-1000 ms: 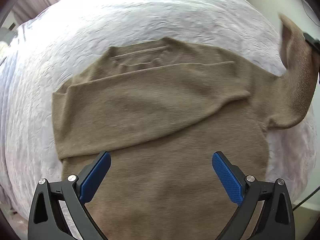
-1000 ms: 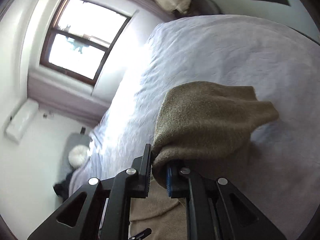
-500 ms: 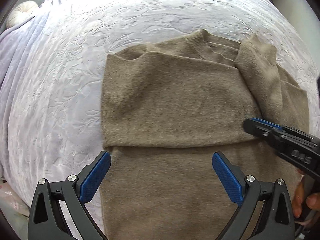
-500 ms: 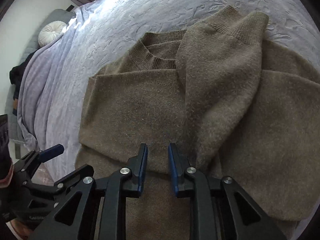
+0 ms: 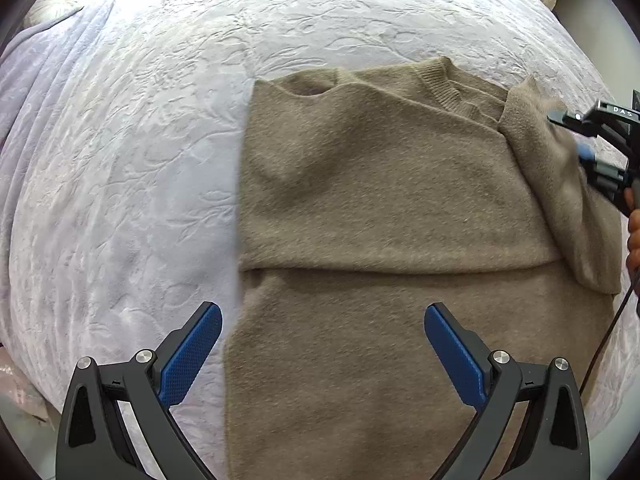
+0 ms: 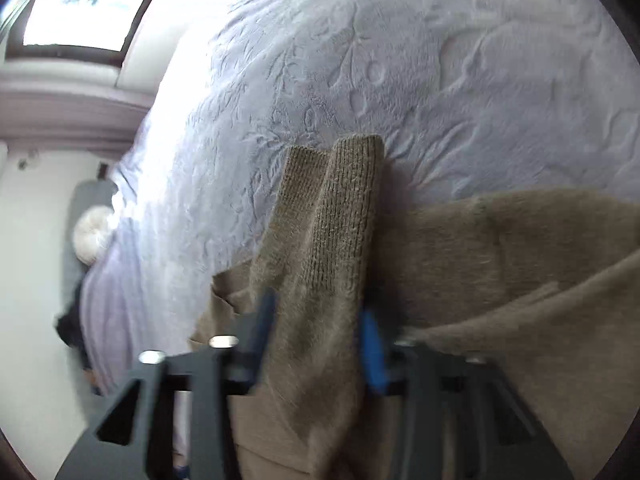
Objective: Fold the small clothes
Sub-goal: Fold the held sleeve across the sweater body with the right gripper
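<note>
I am looking down on the tan sweater (image 5: pixel 380 200), which is lying flat on the white embossed bedspread (image 5: pixel 120 160). One of its sleeves is lying folded across its chest. My left gripper (image 5: pixel 322 344) is hovering above the lower part of the sweater. Its blue pads are standing wide apart and are holding nothing. My right gripper (image 6: pixel 318 312) is sitting at the other side, near the collar. Its jaws are closing, and the other sleeve (image 6: pixel 340 220) is filling the gap between them, the ribbed cuff sticking out past the tips. The picture there is blurred, but both pads seem to be touching the knit.
</note>
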